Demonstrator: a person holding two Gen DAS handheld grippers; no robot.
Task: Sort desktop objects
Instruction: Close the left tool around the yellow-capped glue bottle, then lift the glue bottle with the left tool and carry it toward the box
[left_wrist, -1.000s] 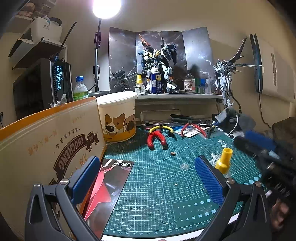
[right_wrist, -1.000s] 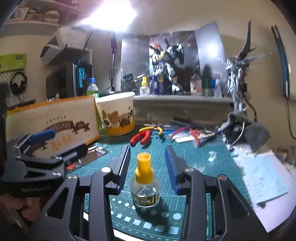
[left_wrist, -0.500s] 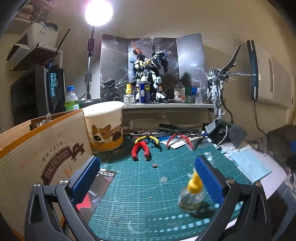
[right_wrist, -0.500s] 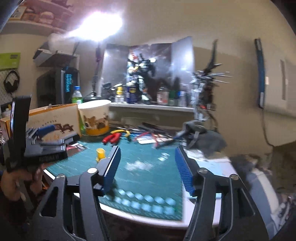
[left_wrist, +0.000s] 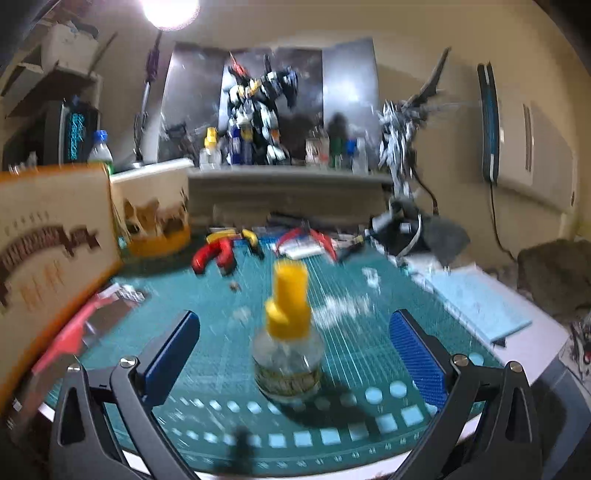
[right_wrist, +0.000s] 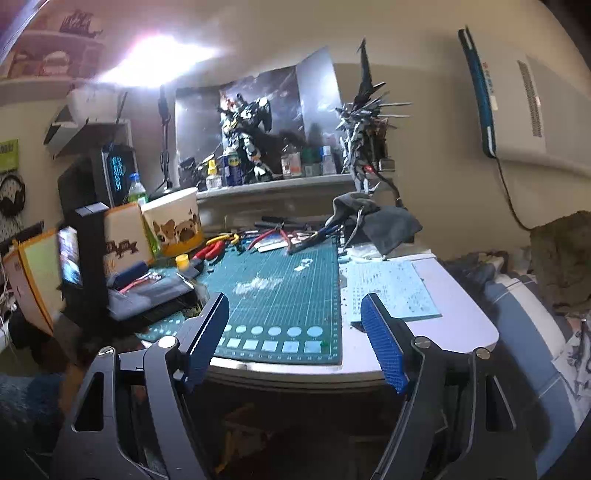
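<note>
A small clear bottle with a yellow cap (left_wrist: 286, 332) stands upright on the green cutting mat (left_wrist: 369, 350), near its front edge. My left gripper (left_wrist: 292, 321) is open, its blue pads (left_wrist: 171, 354) wide on either side of the bottle and apart from it; the picture is blurred. In the right wrist view the yellow cap (right_wrist: 181, 261) shows at the left with the left gripper (right_wrist: 173, 284) around it. My right gripper (right_wrist: 295, 301) hovers in front of the table's edge, its jaws opening with nothing between them.
Red and yellow pliers (left_wrist: 216, 256) and red nippers (left_wrist: 310, 240) lie at the back of the mat. A corgi-print bucket (left_wrist: 155, 221) and a cardboard box (left_wrist: 48, 236) stand at the left. A red booklet (left_wrist: 74, 332) lies by the box, a blue sheet (right_wrist: 391, 291) right of the mat.
The right gripper let go of the bottle, opened and drew back to the right, off the table. The left gripper swung over, so the bottle now stands between its fingers.
</note>
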